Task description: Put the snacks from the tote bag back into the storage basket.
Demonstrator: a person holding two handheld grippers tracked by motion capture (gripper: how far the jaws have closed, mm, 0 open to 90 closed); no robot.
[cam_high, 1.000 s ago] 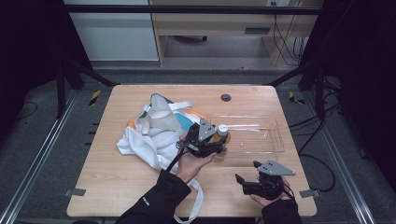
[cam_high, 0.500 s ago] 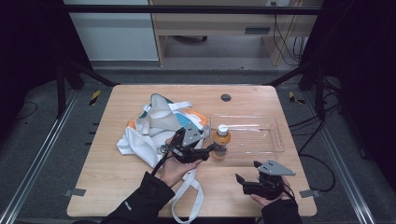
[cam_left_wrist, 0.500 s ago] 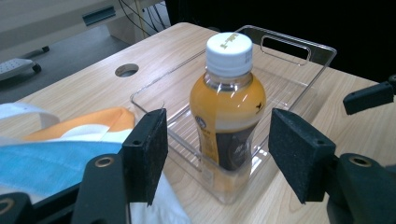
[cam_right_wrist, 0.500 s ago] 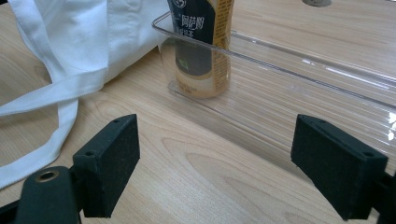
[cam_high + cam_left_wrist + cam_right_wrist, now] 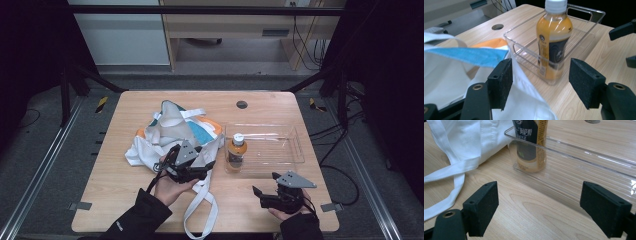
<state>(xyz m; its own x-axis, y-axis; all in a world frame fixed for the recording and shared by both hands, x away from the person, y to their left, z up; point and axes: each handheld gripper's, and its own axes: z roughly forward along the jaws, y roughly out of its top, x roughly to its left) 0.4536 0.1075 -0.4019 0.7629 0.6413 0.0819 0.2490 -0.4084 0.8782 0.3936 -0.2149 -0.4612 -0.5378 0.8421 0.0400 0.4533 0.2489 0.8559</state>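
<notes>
Inside clear tray (image 5: pixel 292 150), upright bottle (image 5: pixel 236 151)

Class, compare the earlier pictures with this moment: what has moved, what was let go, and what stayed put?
The left tool let go of the bottle, its jaws opening, and drew back left over the white bag. The bottle now stands alone in the clear tray. The right tool, open, kept its place, and so did the tray and bag.

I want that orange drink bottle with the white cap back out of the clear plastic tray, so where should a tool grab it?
Grip the orange drink bottle at its narrow neck under the white cap, coming from above. It stands upright in the clear plastic tray's near-left corner, whose walls block its lower body.
</notes>
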